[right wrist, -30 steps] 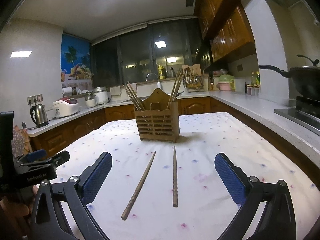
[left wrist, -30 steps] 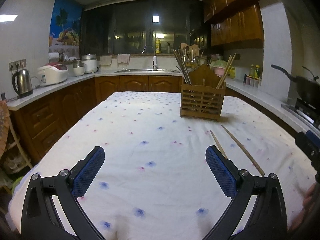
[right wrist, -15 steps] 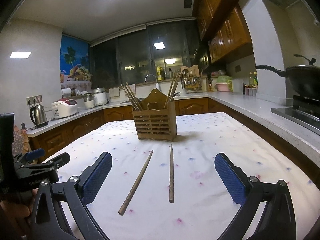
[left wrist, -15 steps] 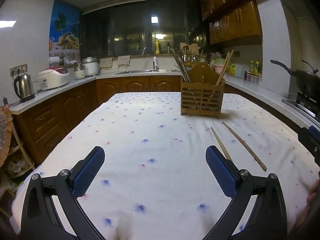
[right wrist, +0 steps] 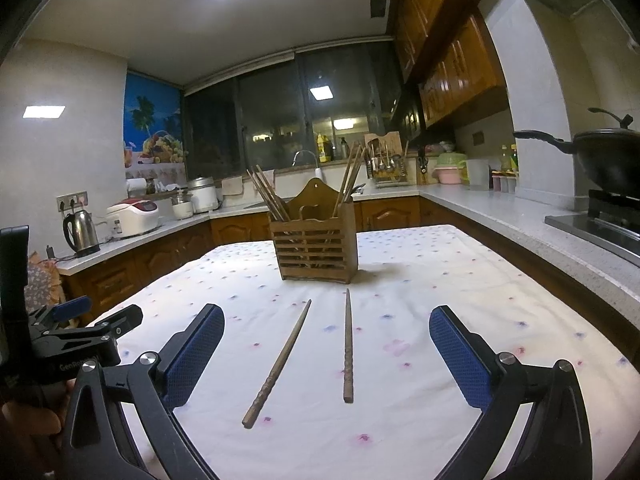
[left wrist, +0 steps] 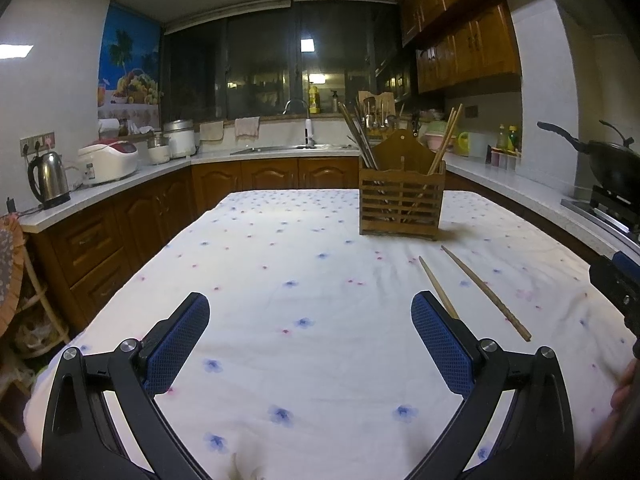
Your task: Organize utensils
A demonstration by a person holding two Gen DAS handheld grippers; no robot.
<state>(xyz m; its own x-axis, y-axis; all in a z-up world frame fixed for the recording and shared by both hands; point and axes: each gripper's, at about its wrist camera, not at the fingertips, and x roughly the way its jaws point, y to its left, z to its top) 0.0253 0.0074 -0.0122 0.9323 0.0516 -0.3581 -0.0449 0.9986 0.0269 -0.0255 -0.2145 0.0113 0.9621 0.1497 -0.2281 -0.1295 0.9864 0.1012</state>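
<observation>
Two brown wooden chopsticks lie loose on the flowered white tablecloth: a left one [right wrist: 278, 364] and a right one [right wrist: 348, 344]. In the left wrist view they are to the right, the left one [left wrist: 436, 286] partly behind my finger and the right one [left wrist: 484, 290] beside it. A slatted wooden utensil holder [right wrist: 314, 250] with several chopsticks stands beyond them; it shows in the left wrist view too [left wrist: 401, 208]. My right gripper [right wrist: 326, 348] is open and empty, with both chopsticks lying between its fingers. My left gripper [left wrist: 310, 334] is open and empty above bare cloth.
The table [left wrist: 280, 280] is ringed by wooden counters with a kettle [left wrist: 49, 179], a rice cooker [left wrist: 108, 160] and a sink. A wok [right wrist: 600, 160] sits on the stove at the right. The left gripper's body [right wrist: 72, 336] shows at the left of the right wrist view.
Both grippers have shifted slightly; the holder and chopsticks sit a little nearer the centre of the left wrist view. Both stay open and empty. The chopsticks have not moved on the cloth.
</observation>
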